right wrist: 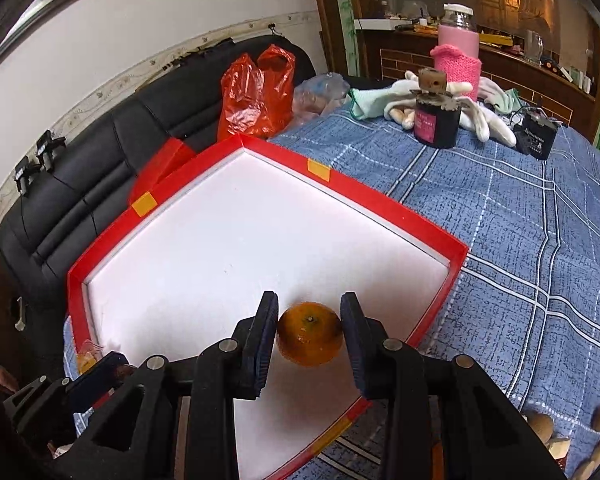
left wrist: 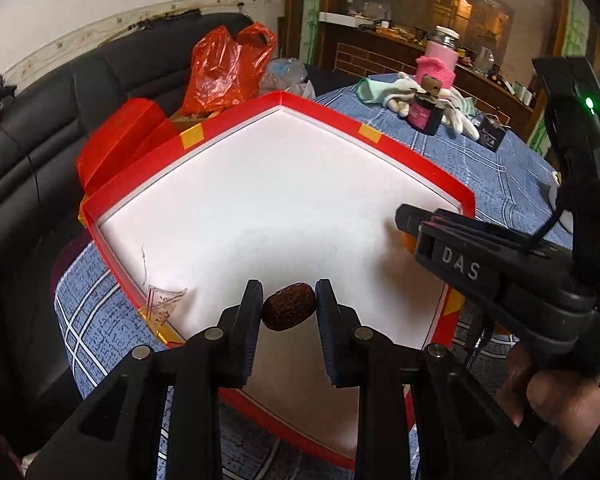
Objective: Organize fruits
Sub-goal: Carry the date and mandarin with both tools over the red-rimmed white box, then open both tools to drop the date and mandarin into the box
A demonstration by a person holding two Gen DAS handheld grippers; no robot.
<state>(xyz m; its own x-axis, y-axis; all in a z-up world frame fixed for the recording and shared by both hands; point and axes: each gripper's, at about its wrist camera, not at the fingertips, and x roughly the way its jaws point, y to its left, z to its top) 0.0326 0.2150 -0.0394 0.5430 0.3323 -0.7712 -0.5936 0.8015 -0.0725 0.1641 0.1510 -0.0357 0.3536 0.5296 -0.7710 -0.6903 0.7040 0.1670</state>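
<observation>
A red-rimmed tray [left wrist: 416, 172] with a white floor lies on the blue checked tablecloth; it also shows in the right wrist view [right wrist: 384, 196]. My left gripper [left wrist: 289, 307] is shut on a dark brown wrinkled date [left wrist: 289, 306] and holds it over the tray's near part. My right gripper [right wrist: 310, 332] is shut on an orange tangerine [right wrist: 310, 334] over the tray's near right part. The right gripper also shows in the left wrist view [left wrist: 412, 220] at the tray's right rim. The left gripper's fingers [right wrist: 100, 368] show at the lower left of the right wrist view.
A dark bottle with pink label [right wrist: 436, 120], a pink-sleeved jar [right wrist: 458, 52], white gloves [right wrist: 488, 120] and a small black box [right wrist: 538, 138] stand at the table's far side. An orange plastic bag [right wrist: 256, 92] sits behind the tray. Brown nuts or fruits [right wrist: 540, 426] lie at the right.
</observation>
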